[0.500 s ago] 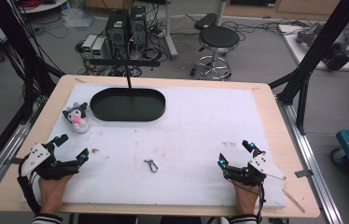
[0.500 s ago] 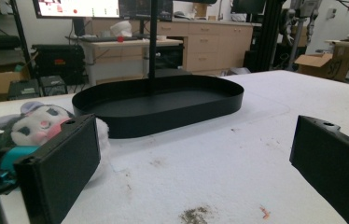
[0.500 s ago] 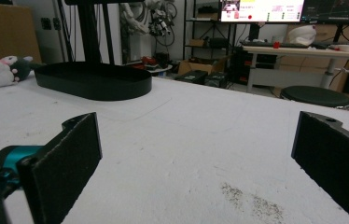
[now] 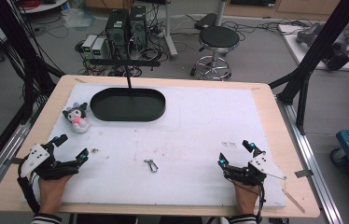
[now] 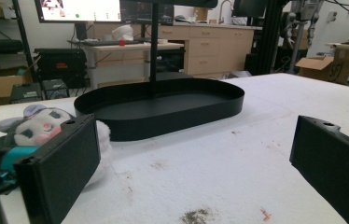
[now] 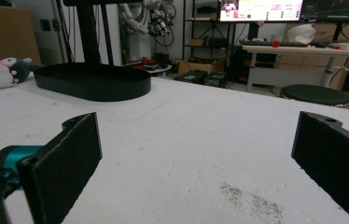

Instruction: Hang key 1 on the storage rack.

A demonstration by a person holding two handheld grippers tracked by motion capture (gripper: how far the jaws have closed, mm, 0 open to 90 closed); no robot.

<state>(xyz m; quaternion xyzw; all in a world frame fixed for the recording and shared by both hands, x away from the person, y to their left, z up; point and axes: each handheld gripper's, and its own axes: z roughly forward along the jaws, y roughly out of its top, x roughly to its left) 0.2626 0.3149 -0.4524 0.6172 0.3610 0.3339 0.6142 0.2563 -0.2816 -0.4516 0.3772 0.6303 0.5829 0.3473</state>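
Even, bright indoor light with soft shadows; the white table (image 4: 200, 140) is slightly washed out and all views mildly soft.

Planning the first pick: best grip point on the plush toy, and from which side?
Left gripper, jaws open, sits nearest. The plush toy lies beside the black tray, head toward the far edge. Probably come from above and pinch across its soft body, jaws clear of the tray wall.

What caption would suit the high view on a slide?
Two hand-held grippers, left gripper and right gripper, rest open on a white table near a small clip, plush toy and black tray.
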